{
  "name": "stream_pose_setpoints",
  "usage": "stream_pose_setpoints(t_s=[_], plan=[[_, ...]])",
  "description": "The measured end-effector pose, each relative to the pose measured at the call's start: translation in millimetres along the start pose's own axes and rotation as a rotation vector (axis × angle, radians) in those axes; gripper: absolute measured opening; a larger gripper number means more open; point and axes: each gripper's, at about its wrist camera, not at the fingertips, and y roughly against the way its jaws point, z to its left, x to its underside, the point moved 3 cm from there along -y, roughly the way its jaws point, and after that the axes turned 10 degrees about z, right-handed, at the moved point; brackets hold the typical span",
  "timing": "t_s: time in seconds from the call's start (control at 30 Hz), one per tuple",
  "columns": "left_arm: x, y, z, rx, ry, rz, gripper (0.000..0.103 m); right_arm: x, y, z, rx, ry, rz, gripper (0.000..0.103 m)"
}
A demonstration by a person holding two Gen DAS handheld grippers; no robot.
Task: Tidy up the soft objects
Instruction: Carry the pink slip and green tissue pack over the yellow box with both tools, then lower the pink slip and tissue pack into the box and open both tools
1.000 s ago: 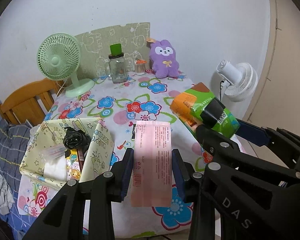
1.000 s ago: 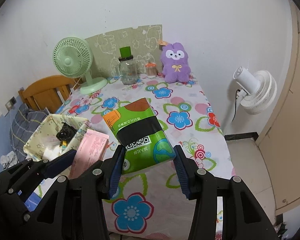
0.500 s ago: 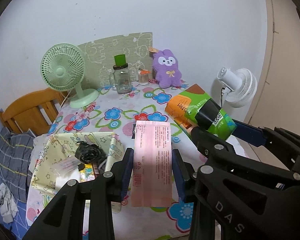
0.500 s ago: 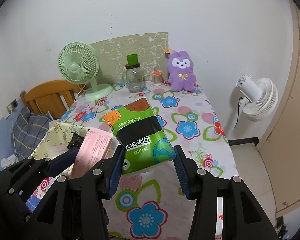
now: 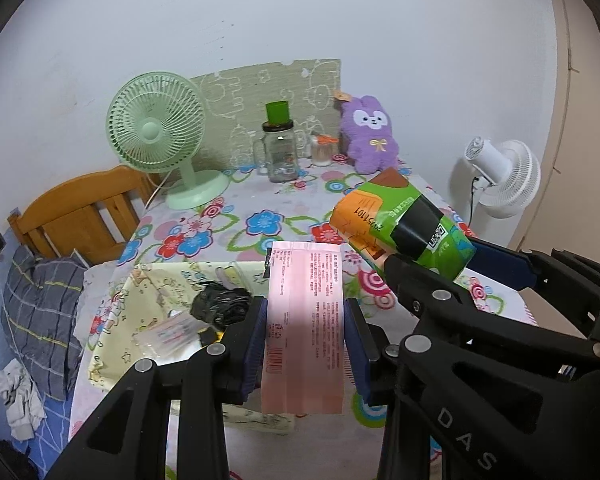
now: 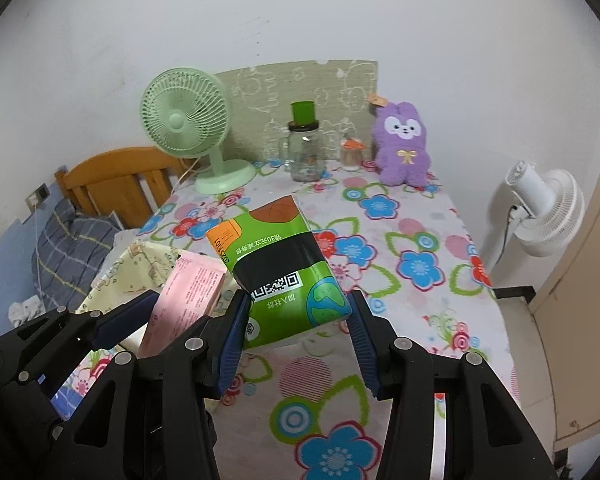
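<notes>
Pink soft pack clamped in your left jaws, green pack in your right, both aloft over the surface's near edge, neither yet in the fabric bin at its left corner.

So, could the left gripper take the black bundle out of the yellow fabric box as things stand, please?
Probably not yet: the left gripper is shut on the pink pack. The black bundle lies uncovered in the yellow fabric box, so release the pack first.
</notes>
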Motion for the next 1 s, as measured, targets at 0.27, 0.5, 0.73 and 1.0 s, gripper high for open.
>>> stream_pose_setpoints(t_s=[0.27,0.5,0.73,1.0], plan=[[3.5,-12.0,32.1,-0.017,0.036,0.015,0.039,-6.2,-19.1,29.2,-0.030,0.030,0.022,0.052],[6.6,-21.8,55.9,-0.032,0.057,0.031,0.039,-9.5,-35.3,52.6,-0.053,0.058,0.041,0.052],[12.0,-35.2,80.9,-0.048,0.081,0.055,0.039,-10.5,-52.9,75.2,-0.068,0.081,0.070,0.052],[22.7,-51.3,99.8,-0.067,0.089,0.096,0.039,-5.4,-75.0,93.4,-0.092,0.082,0.120,0.052]])
